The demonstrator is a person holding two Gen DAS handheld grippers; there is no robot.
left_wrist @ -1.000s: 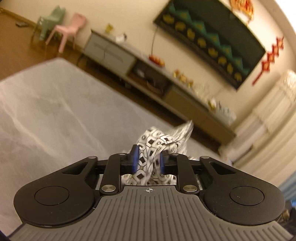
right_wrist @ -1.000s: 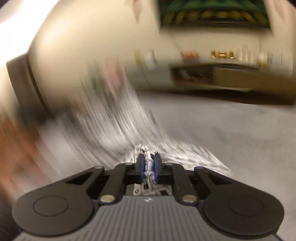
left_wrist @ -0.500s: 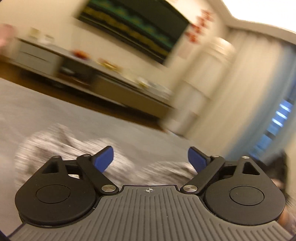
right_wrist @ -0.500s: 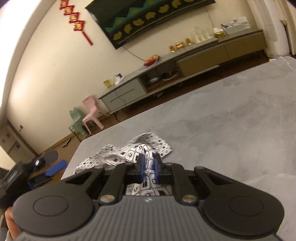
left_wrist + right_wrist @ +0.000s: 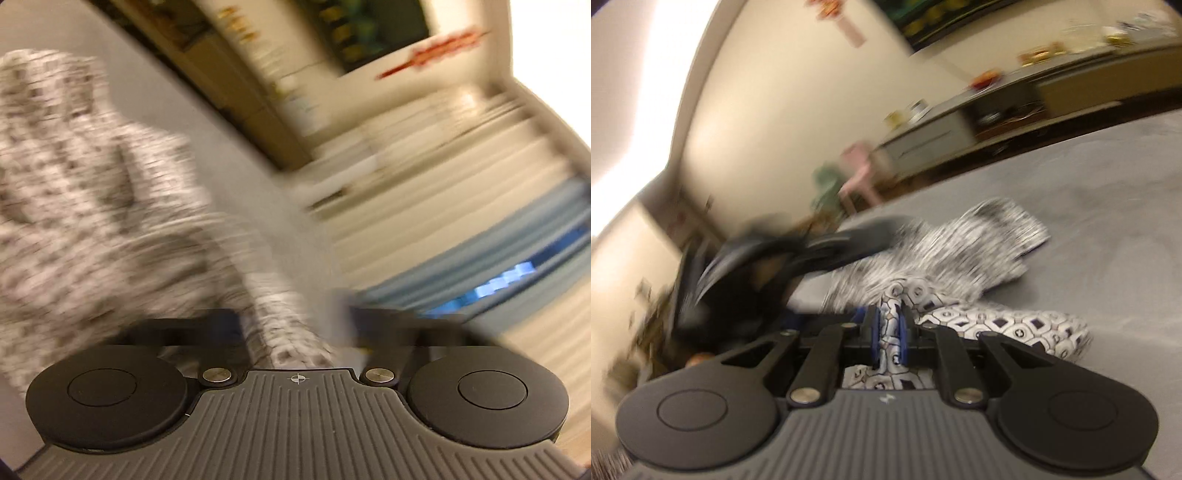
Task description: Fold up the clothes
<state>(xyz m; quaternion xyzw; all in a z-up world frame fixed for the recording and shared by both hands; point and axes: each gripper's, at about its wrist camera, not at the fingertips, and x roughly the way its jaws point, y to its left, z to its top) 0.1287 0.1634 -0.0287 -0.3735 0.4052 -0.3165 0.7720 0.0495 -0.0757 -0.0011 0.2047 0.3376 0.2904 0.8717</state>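
A white garment with a black geometric print (image 5: 964,251) lies crumpled on the grey surface (image 5: 1108,192). My right gripper (image 5: 886,328) is shut on a fold of it, low over the surface. To its left the left gripper (image 5: 875,230) shows as a dark, motion-blurred shape reaching over the cloth. The left wrist view is heavily blurred. There the garment (image 5: 92,184) fills the left side, and a strip of it runs down between the left gripper (image 5: 295,325) fingers. Those fingers are smeared, so I cannot make out their spacing.
A long low cabinet (image 5: 1015,99) with small items on top stands along the far wall. A pink chair (image 5: 860,173) and a green chair (image 5: 827,184) are beside it. Pale curtains (image 5: 461,166) and a window hang past the surface's other end.
The left gripper let go of the garment, opened wide, then swung fast back down onto the cloth. The right gripper kept its hold and tilted; the garment now lies more spread.
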